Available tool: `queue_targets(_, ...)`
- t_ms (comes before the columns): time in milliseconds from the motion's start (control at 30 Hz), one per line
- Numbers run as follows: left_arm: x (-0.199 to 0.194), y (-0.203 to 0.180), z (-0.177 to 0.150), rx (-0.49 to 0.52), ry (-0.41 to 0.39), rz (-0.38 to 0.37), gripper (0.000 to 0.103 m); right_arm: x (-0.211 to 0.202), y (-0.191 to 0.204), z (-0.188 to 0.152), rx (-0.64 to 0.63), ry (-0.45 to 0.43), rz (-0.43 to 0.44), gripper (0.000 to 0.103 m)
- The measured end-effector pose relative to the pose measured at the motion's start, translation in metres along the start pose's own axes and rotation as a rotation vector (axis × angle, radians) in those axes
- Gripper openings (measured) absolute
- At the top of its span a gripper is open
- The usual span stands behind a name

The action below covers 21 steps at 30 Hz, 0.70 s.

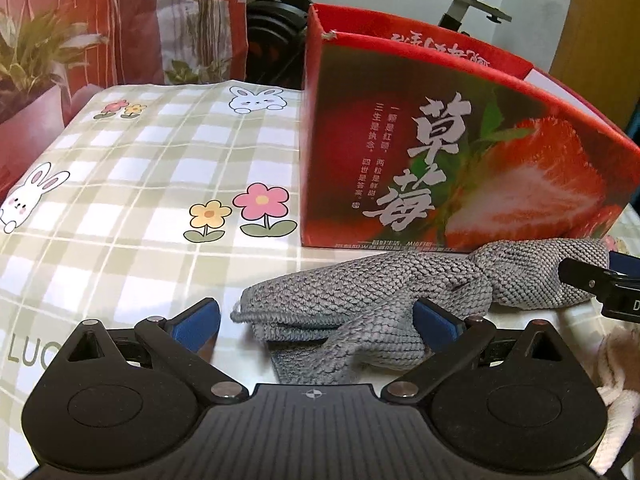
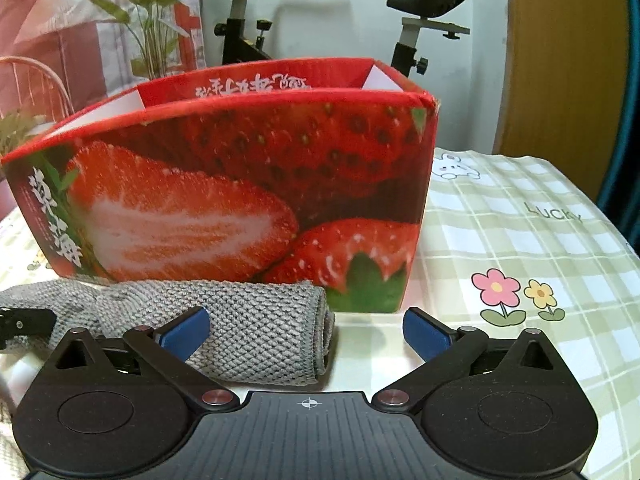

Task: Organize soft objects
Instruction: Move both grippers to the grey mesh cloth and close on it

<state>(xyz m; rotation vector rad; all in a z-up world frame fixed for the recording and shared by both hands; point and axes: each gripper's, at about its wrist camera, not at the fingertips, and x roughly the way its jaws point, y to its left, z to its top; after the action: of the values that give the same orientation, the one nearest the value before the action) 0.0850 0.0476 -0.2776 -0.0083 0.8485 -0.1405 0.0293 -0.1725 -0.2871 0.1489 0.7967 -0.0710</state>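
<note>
**Grey cloth at the foot of the strawberry box**

Right against the front wall of the strawberry box (image 1: 460,148), on the checked tablecloth (image 1: 132,184): grey knitted cloth (image 1: 360,296), folded and bunched, stretched along the base of the box and touching it at the far end

Nearer than the box, low over the table: left gripper (image 1: 316,320), blue-padded fingers (image 1: 196,318) spread wide, nothing clamped. Lies across the rumpled near end of the cloth, one pad against the fabric, the other clear of it on bare tablecloth

Further along the box front, toward its far corner: right gripper (image 2: 306,332), likewise spread wide and holding nothing. One pad over the rolled end of the same grey cloth (image 2: 256,320), the other over bare tablecloth (image 2: 520,216) past the cloth's edge. Black tip of it also visible at the edge of the left wrist view, just beside the cloth

Box itself open at the top, red inside, printed with a cut strawberry and white characters; inside not visible from either view

Beside the left gripper, away from the box: a scrap of pale fluffy fabric (image 1: 620,380), mostly out of view

Behind the box: exercise bike (image 2: 424,20), leafy plant (image 2: 148,20), red patterned curtain (image 1: 120,12)
</note>
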Motion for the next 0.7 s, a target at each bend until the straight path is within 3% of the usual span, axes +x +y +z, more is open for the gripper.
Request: queue_targets(700, 0.0, -0.0018, -0.0033, 0.047, -0.005, -0.012, 0.103, 0.0077, -0.0015, -0.0045, 0.003, 0.04, 0.013, 0.103)
